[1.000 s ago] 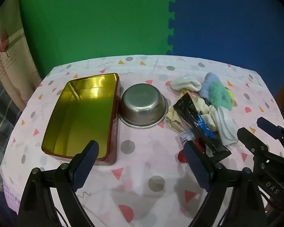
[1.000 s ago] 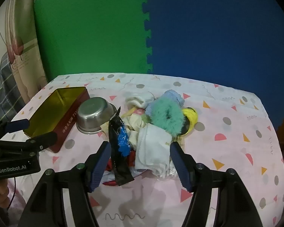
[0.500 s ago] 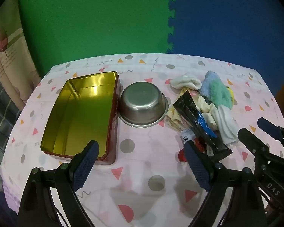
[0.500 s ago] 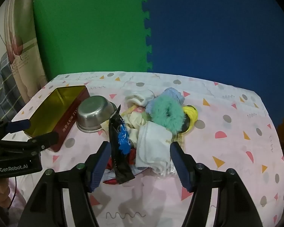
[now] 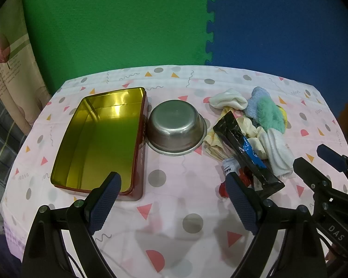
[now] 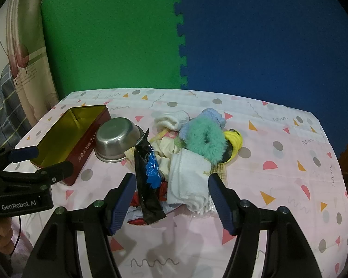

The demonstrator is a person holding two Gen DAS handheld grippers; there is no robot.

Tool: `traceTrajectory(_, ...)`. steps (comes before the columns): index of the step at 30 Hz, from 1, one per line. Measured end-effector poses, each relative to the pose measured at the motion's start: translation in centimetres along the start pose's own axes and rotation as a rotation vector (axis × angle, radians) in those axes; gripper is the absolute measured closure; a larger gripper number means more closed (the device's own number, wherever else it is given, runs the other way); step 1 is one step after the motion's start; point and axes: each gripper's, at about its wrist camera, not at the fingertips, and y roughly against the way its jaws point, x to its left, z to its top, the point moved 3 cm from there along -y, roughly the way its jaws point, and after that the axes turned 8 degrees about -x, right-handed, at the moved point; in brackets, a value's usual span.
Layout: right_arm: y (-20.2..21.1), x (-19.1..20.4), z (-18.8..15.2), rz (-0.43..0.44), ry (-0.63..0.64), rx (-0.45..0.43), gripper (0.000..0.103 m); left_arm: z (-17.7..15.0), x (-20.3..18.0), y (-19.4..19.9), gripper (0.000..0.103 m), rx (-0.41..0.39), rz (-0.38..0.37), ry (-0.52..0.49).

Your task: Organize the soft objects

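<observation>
Task unstarted: both grippers, left gripper (image 5: 172, 199) and right gripper (image 6: 171, 198), spread empty; soft pile (image 6: 192, 153) ahead of right, tin (image 5: 97, 139) unfilled.

The black packet (image 6: 148, 180) and folded white cloth (image 6: 188, 180) cover most of the red item (image 6: 134, 202) beneath them, the green scrunchie (image 6: 205, 140) hides much of the yellow piece (image 6: 234, 140), and the packet's print is unreadable.

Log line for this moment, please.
left tongs open, empty | right tongs open, before white cloth | tin empty
</observation>
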Motion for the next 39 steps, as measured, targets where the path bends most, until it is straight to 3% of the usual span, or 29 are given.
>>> traceTrajectory(23,-0.3,0.0,-0.4,-0.001,-0.001,0.012,0.037,-0.6,0.3,-0.9,0.014,0.03,-0.022,0.018)
traceTrajectory(39,-1.7,-1.1,-1.6,-0.009,-0.004,0.052,0.037,-0.6,0.6,-1.1,0.014,-0.045,0.007,-0.017)
